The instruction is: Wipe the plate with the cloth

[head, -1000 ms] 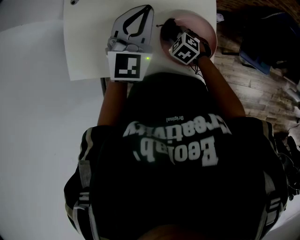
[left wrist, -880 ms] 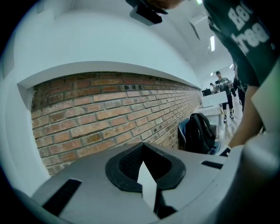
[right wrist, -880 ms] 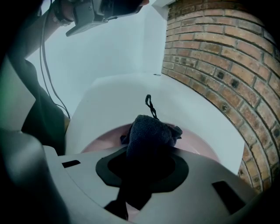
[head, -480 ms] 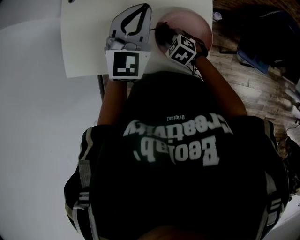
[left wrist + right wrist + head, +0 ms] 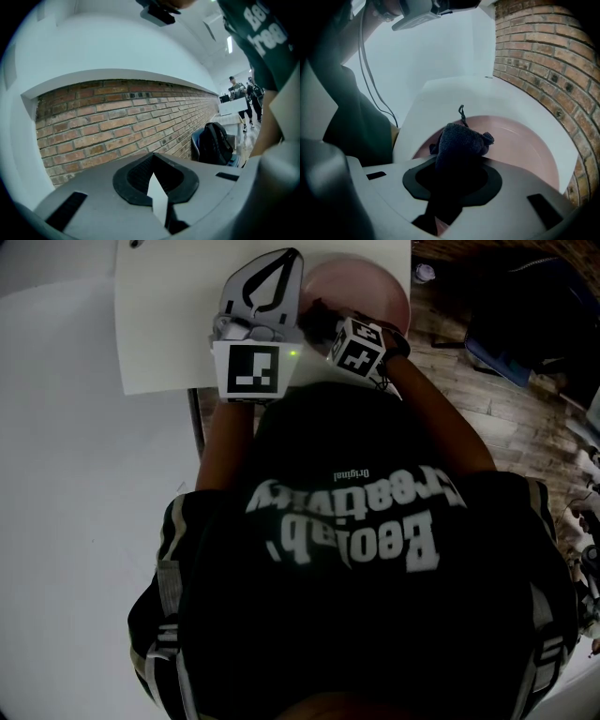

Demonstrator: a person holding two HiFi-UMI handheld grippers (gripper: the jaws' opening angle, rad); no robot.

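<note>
A pink plate (image 5: 367, 282) lies at the right end of the white table (image 5: 169, 315). In the right gripper view the plate (image 5: 525, 140) fills the middle. My right gripper (image 5: 323, 320) is shut on a dark cloth (image 5: 314, 313) and holds it against the plate's left, near part. The bunched cloth (image 5: 461, 140) sticks out past the right gripper's (image 5: 459, 173) jaws, with a loose thread standing up. My left gripper (image 5: 296, 257) rests on the table just left of the plate, its fingers meeting at the tips. From the left gripper (image 5: 157, 183) I see only the brick wall.
The table's near edge runs under both grippers. A brick wall (image 5: 543, 51) stands behind the table. To the right are wooden floor (image 5: 506, 418) and a dark bag (image 5: 525, 306). A black backpack (image 5: 213, 143) rests on a chair, with people standing far off.
My right gripper has slid the cloth a little toward the plate's left, near rim. The left gripper has stayed in place. The head view has shifted slightly.
</note>
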